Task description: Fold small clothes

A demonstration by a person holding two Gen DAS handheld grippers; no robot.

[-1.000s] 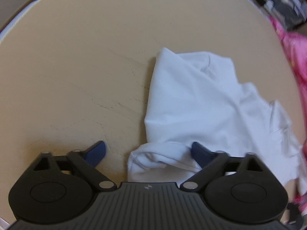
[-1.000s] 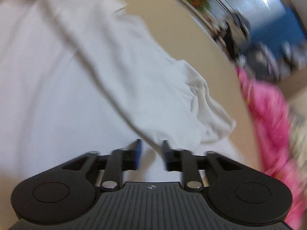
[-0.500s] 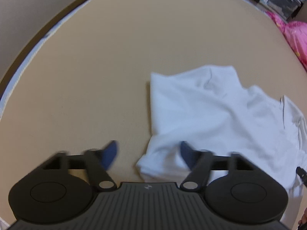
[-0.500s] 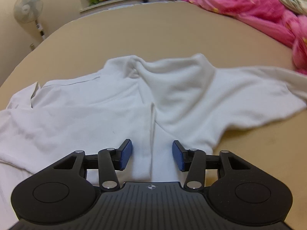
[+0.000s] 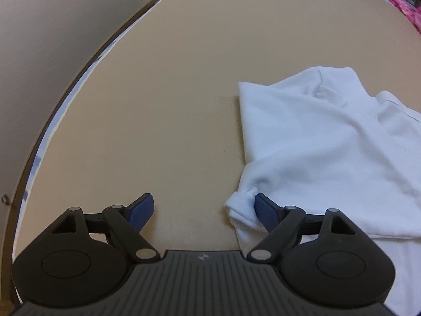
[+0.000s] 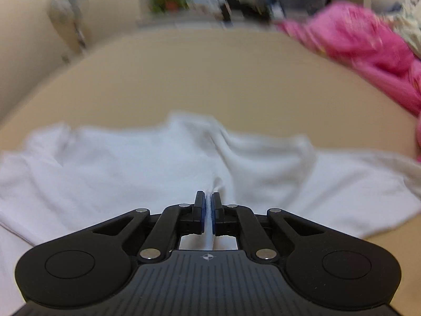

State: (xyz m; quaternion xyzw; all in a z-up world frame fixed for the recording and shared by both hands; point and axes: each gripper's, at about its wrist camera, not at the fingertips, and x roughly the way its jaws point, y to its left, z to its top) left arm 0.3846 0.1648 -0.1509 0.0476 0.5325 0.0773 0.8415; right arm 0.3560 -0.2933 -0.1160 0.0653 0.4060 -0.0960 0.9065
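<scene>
A small white garment (image 5: 315,142) lies partly folded and rumpled on a tan surface (image 5: 171,92). My left gripper (image 5: 202,208) is open wide; its right finger touches the garment's near left corner and nothing is held. In the right wrist view the same white garment (image 6: 131,163) spreads across the lower half, blurred by motion. My right gripper (image 6: 208,208) is shut on a thin fold of the garment's near edge, which shows as a white strip between the blue pads.
The tan surface's left edge (image 5: 65,100) curves beside a beige wall. Pink bedding (image 6: 368,52) lies at the right. A fan (image 6: 68,18) and a potted plant (image 6: 171,0) stand beyond the far edge.
My right gripper has closed from open onto a fold of the garment. My left gripper has opened wider and pulled back and left, so the garment sits further right in its view.
</scene>
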